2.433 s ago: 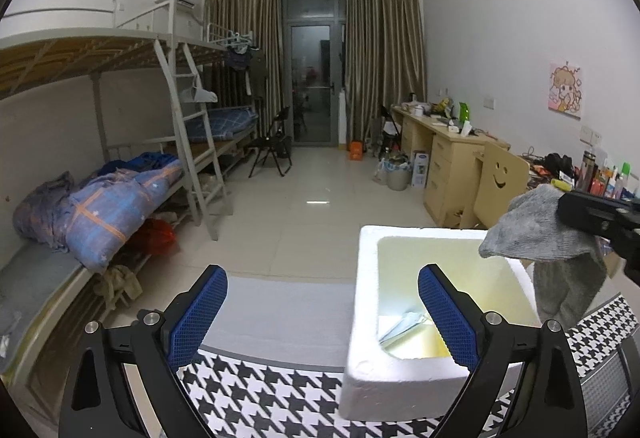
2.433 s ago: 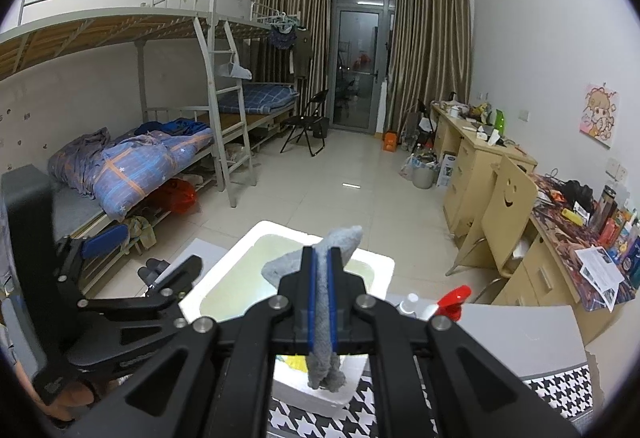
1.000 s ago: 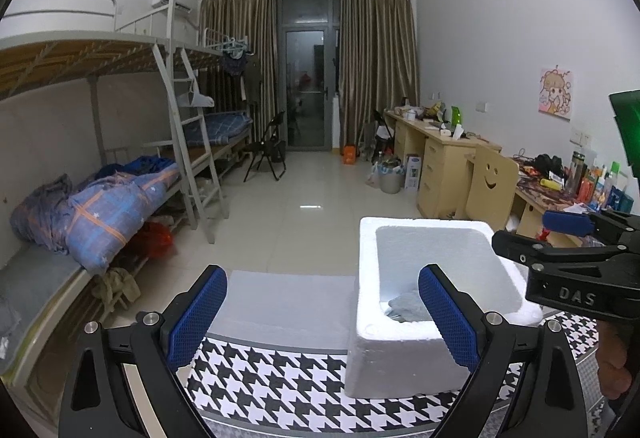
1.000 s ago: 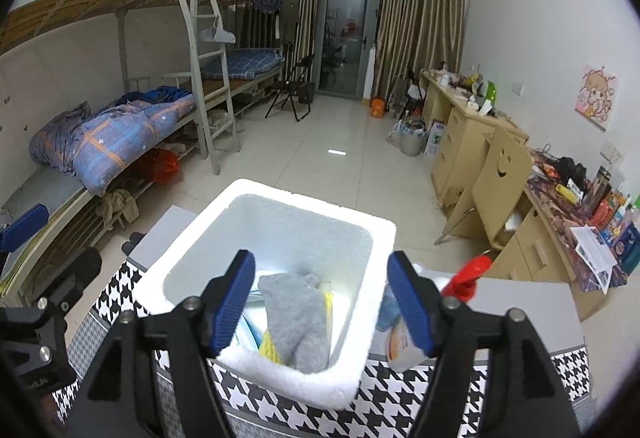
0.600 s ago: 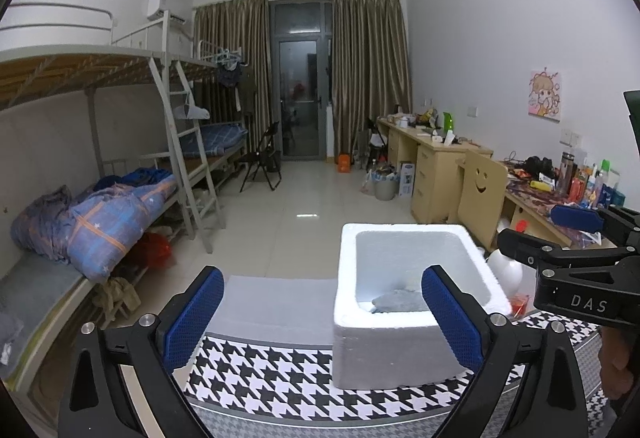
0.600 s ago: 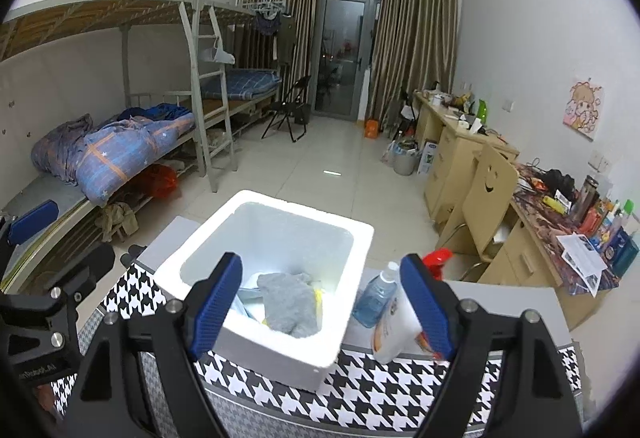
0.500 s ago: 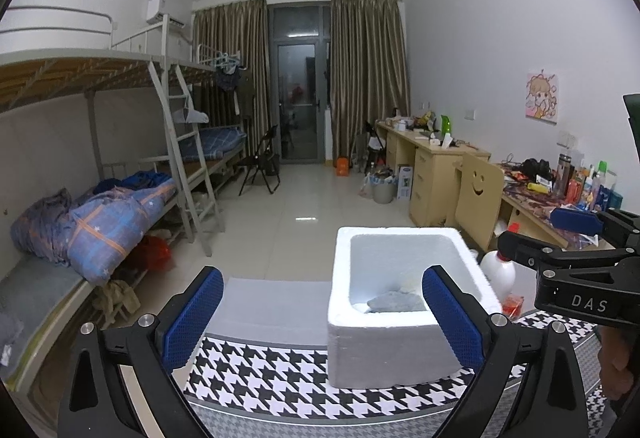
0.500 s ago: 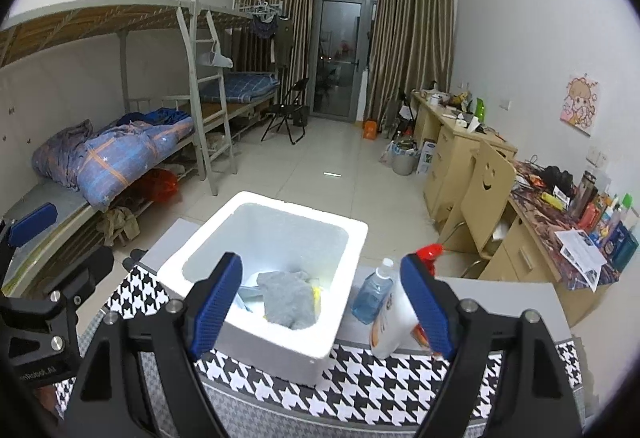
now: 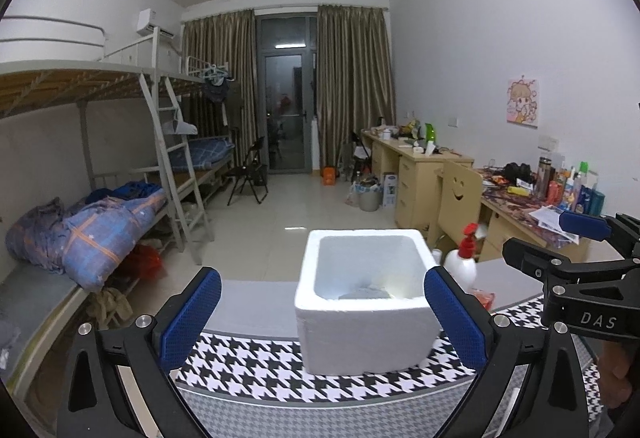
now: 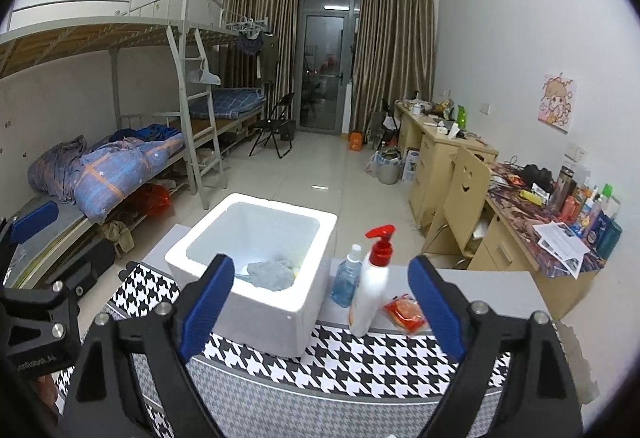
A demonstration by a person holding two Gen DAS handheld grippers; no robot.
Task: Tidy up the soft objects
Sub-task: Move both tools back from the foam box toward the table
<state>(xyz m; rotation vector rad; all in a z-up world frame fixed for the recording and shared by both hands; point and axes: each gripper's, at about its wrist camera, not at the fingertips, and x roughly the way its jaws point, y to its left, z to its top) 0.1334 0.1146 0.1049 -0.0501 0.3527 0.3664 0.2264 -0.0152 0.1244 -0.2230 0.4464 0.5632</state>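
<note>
A white foam box (image 9: 368,334) (image 10: 276,318) stands on the houndstooth tablecloth (image 9: 248,362) (image 10: 360,362). A grey cloth (image 10: 269,274) (image 9: 364,294) lies inside it, on other items that are mostly hidden. My right gripper (image 10: 320,302) hangs back from the box, its jaws still opening and nothing between them. It also shows at the right edge of the left wrist view (image 9: 580,238). My left gripper (image 9: 322,318) is open and empty, in front of the box.
A white pump bottle with a red top (image 10: 372,282), a small blue bottle (image 10: 346,278) and a red packet (image 10: 404,312) stand right of the box. Behind the table are a wooden chair (image 10: 460,193), a cluttered desk (image 10: 540,205) and bunk beds (image 10: 120,157).
The grey cloth has left the right gripper and now lies in the box. Both grippers have drawn back and up from the box, and the right jaws have spread wider.
</note>
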